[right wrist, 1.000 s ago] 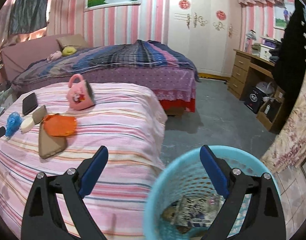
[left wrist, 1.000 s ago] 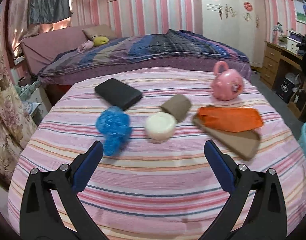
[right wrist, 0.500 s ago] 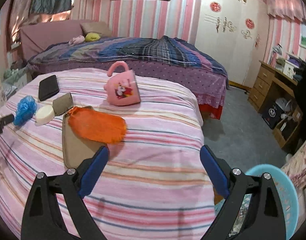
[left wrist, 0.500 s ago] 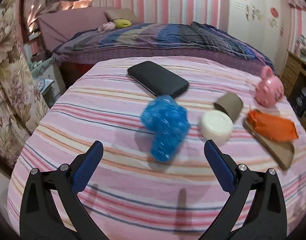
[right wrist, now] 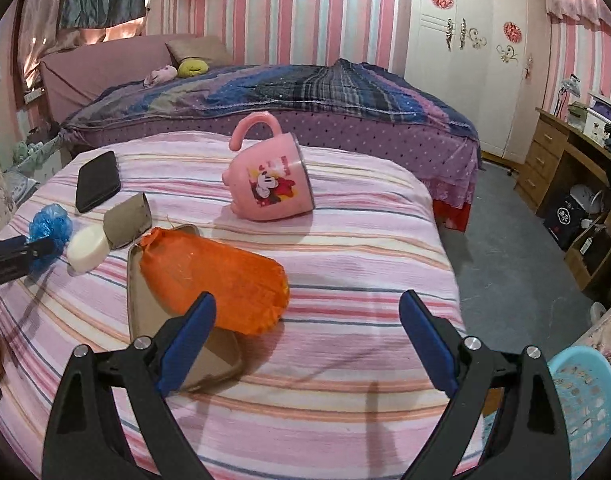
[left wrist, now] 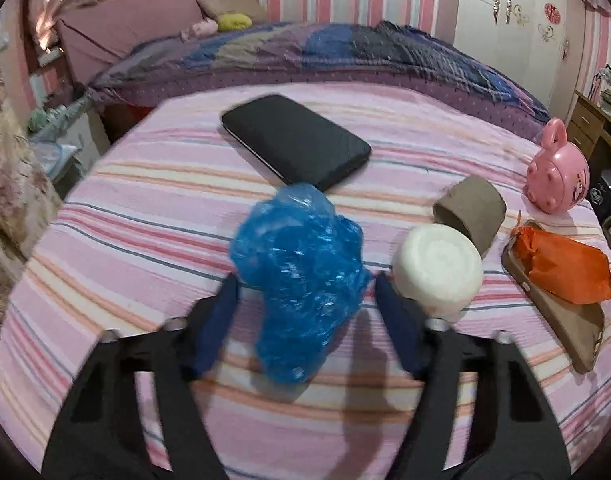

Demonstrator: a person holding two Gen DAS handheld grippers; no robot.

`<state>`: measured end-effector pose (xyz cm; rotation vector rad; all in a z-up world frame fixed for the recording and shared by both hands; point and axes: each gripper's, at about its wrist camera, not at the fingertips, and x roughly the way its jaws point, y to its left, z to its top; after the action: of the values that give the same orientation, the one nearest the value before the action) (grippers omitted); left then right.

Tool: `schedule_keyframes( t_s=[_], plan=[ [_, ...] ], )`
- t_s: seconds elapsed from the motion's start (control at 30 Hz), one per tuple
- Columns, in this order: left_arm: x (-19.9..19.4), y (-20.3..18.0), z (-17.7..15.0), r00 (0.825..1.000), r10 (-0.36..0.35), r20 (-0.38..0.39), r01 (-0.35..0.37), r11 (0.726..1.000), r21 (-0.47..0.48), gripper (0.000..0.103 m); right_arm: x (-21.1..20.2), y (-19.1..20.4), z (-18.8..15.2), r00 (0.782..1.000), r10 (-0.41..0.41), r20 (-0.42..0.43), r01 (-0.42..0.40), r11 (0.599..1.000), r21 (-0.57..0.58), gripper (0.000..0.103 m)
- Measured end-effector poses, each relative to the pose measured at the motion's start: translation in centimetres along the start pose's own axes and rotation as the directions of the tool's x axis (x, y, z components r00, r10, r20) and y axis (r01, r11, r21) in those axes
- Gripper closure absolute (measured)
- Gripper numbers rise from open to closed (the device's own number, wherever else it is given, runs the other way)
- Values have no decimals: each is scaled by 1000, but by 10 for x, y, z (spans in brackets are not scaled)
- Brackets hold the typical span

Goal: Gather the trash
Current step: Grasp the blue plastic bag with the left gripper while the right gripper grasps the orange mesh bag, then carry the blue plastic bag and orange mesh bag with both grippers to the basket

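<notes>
**Blue wad between the left fingers**

While the crumpled blue plastic bag (left wrist: 301,276) lies on the striped bedspread (left wrist: 153,216), the left gripper (left wrist: 305,284) straddles it, fingers apart on either side; motion blur hides whether the pads touch it. The right gripper (right wrist: 305,312) hangs wide apart above the orange bag (right wrist: 217,276), which covers part of a tan phone case (right wrist: 145,316). The blue basket (right wrist: 585,404) is cut off at the frame edge.

Home bedroom (beds (right wrist: 273,92), wardrobe (right wrist: 465,40))
</notes>
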<state>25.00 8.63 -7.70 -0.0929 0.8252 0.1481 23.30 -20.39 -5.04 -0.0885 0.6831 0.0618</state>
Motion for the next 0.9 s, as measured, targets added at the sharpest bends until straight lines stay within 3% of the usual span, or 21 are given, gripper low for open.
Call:
schedule_keyframes(
  t_s=[0.03,0.13,0.27,0.4,0.5,0.57,0.63,0.9],
  plan=[
    [2,0,1,1000,-14,-10,14,1000,-5,61,1,0,1,1000,1,-2,-1,1000,0,12],
    [1,1,0,1000,-25,-6,25,1000,-15,72,11,3,3,999,27,-25,-26,999,25,12],
    [-6,7,-3,1000,-8,15,9,999,-33,73,20,5,6,998,58,-38,-56,997,47,16],
    [-14,12,-5,1000,1,31,0,999,-47,73,34,10,7,989,106,-99,-101,994,48,42],
    [-18,11,-5,999,16,45,-14,999,-41,73,30,14,8,986,142,-88,-140,990,27,62],
    [-20,10,-6,999,20,50,-19,999,-39,73,28,17,7,985,150,-80,-149,989,17,69],
    [-23,9,-7,998,19,52,-17,999,-36,73,22,19,7,987,151,-61,-151,989,2,93],
    [-36,2,-9,996,36,77,-36,999,-6,73,0,20,6,989,148,8,-148,989,-8,97]
  ],
)
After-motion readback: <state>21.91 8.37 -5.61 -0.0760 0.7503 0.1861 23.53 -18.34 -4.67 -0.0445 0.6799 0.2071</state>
